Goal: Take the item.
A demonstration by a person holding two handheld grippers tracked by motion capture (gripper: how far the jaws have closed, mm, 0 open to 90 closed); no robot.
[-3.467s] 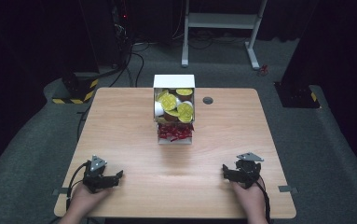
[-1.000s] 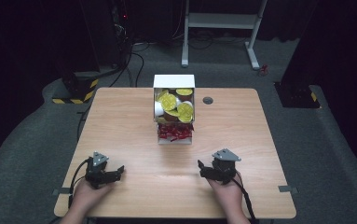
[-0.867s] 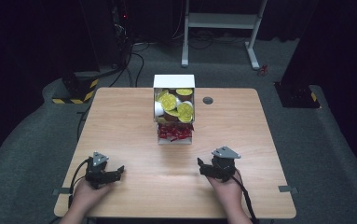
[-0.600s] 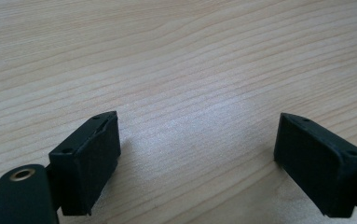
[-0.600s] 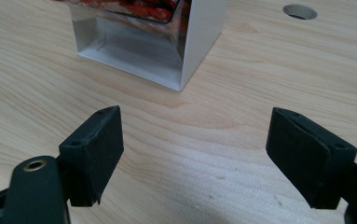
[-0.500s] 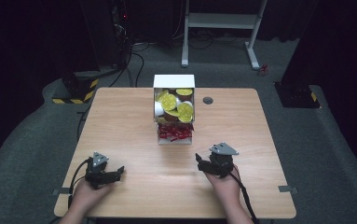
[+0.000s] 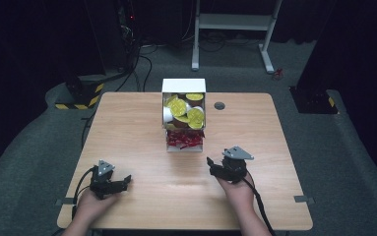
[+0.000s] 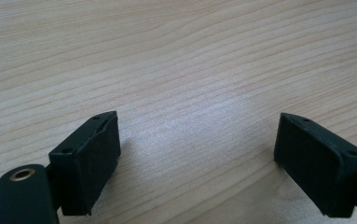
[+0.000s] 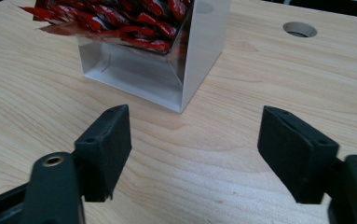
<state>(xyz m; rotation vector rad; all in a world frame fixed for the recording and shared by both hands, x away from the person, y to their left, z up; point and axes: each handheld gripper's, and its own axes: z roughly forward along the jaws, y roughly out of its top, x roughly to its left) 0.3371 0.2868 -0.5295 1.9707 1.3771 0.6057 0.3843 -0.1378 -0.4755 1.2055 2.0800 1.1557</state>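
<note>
Red sachets (image 9: 120,21) sit untouched in the lower tray of the white dispenser box (image 7: 183,115), centre of the high view. Nothing picked yet; reach, grip and removal are all left, I judge. My right gripper (image 7: 220,167) has just been closing its jaws, nothing between them, with a clear gap left; sachets lie ahead, upper left of its view. Left gripper (image 7: 119,181) wide over bare wooden table (image 8: 176,56).

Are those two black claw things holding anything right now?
No, nothing is held. The left tool and right tool both stand open over bare table.
</note>
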